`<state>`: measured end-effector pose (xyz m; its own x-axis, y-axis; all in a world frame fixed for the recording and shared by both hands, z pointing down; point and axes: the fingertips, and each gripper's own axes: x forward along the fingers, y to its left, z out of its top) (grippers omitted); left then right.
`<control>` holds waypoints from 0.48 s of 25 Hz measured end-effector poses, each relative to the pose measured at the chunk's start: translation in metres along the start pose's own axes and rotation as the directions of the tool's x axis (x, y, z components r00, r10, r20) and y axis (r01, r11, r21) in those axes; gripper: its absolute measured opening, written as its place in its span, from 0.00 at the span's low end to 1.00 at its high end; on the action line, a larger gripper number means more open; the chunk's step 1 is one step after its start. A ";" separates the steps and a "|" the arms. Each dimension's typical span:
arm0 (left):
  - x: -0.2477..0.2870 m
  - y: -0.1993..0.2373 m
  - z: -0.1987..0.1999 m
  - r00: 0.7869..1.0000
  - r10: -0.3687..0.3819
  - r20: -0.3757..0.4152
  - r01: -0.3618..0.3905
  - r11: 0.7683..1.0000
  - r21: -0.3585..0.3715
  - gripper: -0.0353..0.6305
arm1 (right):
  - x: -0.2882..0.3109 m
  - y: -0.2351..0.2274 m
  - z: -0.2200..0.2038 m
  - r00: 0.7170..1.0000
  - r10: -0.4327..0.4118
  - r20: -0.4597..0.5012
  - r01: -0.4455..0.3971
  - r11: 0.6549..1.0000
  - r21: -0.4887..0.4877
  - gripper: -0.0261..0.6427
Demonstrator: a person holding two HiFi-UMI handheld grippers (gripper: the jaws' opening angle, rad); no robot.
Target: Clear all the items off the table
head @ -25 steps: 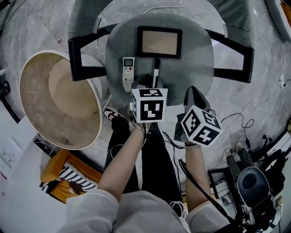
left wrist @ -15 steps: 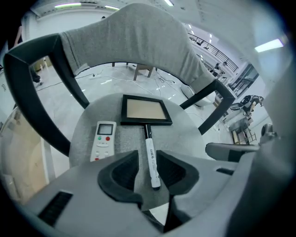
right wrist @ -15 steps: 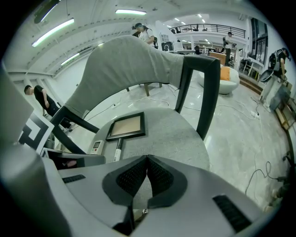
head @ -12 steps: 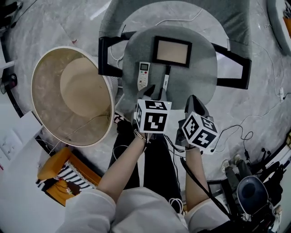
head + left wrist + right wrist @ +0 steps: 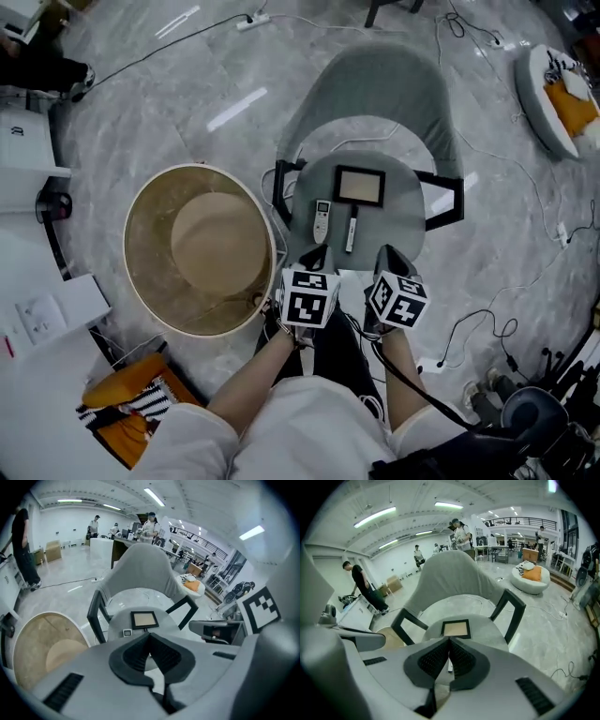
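Observation:
A dark-framed picture (image 5: 359,187), a white remote (image 5: 322,219) and a slim pen (image 5: 352,230) lie on the round grey seat (image 5: 403,202) of an armchair. My left gripper (image 5: 314,258) hangs in front of the seat's near edge. Its jaws have just been closing and now meet with nothing between them. My right gripper (image 5: 392,255) is beside it, also shut and empty. In the left gripper view the tips (image 5: 149,633) sit below the picture (image 5: 144,619) and remote (image 5: 127,632). In the right gripper view the tips (image 5: 449,641) sit below the picture (image 5: 456,628).
A large round beige basket (image 5: 141,202) stands on the floor left of the chair. An orange bag (image 5: 122,394) lies at lower left, cables and equipment (image 5: 525,412) at lower right, a white pouf (image 5: 553,84) at upper right. People (image 5: 150,524) stand far off.
The head view has risen, so chair and basket look smaller. Both grippers have lifted up and back from the seat. The left jaws have gone from open to shut.

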<state>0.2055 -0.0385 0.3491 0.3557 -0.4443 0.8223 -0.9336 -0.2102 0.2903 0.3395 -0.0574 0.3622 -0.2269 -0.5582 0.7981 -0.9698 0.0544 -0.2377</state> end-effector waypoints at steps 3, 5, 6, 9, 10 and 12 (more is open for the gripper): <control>-0.042 -0.010 0.009 0.998 -0.040 0.042 0.040 0.999 0.017 0.06 | -0.031 0.013 0.012 1.000 -0.001 0.019 0.002 1.000 -0.019 0.07; -0.067 -0.010 0.011 0.997 -0.047 0.063 0.046 0.999 0.023 0.06 | -0.048 0.021 0.018 1.000 -0.005 0.030 0.006 1.000 -0.025 0.07; -0.079 -0.008 0.012 0.996 -0.044 0.080 0.042 0.999 0.022 0.06 | -0.056 0.026 0.022 0.999 -0.004 0.036 0.005 1.000 -0.031 0.07; -0.116 0.004 0.017 0.988 -0.018 0.152 0.018 1.000 -0.002 0.06 | -0.080 0.056 0.039 0.997 0.039 0.070 -0.033 0.996 -0.084 0.07; -0.128 0.011 0.018 0.984 -0.002 0.178 0.004 1.000 -0.013 0.06 | -0.086 0.070 0.046 0.994 0.066 0.085 -0.056 0.992 -0.112 0.07; -0.153 0.032 0.020 0.972 0.045 0.229 -0.036 0.998 -0.043 0.06 | -0.094 0.103 0.061 0.986 0.122 0.116 -0.103 0.982 -0.160 0.07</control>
<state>0.1219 0.0054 0.2224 0.3136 -0.6412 0.7004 -0.9469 -0.1561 0.2810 0.2667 -0.0503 0.2293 -0.3316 -0.6400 0.6932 -0.9431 0.2434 -0.2265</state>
